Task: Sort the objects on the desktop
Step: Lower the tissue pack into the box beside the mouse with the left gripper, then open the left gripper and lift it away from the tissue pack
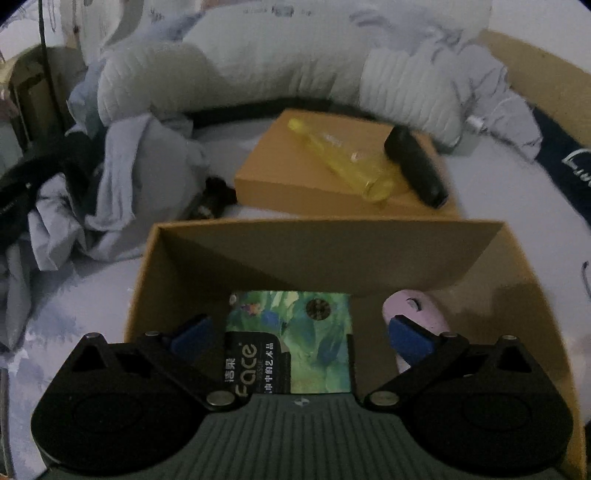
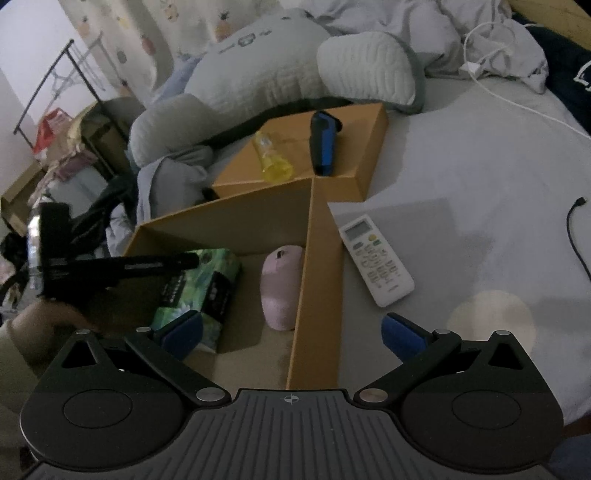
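Both hand-held grippers spread, glossy tissue pack (image 1: 295,332), rounded pink mouse (image 2: 279,288), cardboard box (image 2: 317,280).

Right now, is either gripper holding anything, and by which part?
Nothing is held. The left gripper is open over the tissue pack in the box; the right gripper is open too.

You're working in dim light on a bed (image 2: 461,155) with a pale sheet. Ahead lie grey pillows (image 2: 258,70) and rumpled bedding (image 1: 122,173); far left stands what looks like a clothes rack (image 2: 55,85) by a patterned curtain (image 2: 147,29).
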`<state>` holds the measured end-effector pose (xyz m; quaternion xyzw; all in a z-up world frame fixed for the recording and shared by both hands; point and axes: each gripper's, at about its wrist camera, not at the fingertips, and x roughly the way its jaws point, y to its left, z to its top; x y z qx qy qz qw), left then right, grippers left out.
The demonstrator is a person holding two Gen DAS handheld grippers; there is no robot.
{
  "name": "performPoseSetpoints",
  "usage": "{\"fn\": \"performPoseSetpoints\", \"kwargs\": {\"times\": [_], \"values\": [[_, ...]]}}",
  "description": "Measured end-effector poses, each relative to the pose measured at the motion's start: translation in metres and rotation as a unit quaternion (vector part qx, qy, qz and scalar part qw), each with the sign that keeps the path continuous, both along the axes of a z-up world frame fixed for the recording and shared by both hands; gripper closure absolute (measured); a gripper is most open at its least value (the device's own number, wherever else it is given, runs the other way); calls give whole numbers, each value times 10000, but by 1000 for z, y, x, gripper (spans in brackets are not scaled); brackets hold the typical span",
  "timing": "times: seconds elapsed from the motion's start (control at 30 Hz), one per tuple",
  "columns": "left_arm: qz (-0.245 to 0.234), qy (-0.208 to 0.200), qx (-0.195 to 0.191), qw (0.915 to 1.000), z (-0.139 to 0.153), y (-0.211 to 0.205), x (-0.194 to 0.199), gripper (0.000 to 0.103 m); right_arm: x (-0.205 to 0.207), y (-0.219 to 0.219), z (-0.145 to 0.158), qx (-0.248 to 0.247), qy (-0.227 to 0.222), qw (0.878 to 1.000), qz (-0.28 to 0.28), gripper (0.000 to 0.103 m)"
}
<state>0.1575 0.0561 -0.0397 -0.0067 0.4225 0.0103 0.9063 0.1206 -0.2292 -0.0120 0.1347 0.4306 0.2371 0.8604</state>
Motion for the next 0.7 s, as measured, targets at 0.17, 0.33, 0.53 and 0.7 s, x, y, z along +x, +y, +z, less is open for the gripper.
{"fn": "performPoseSetpoints", "kwargs": {"times": [0.17,0.33,0.53,0.7], "values": [[-69,-401,-92,9991,25,2,-22,0,-2,-2,3,-2,-53,10000,38,0],[-181,-948,-248,9950,52,3,-49,0,-7,1,7,-61,-155,9998,116,0],[-122,-1517,-445,9874,80,4,-86,0,-13,9,10,-126,-250,9992,275,0],[-179,-1925,-395,9803,95,0,-114,0,-20,17,13,-250,-375,9982,404,0]]}}
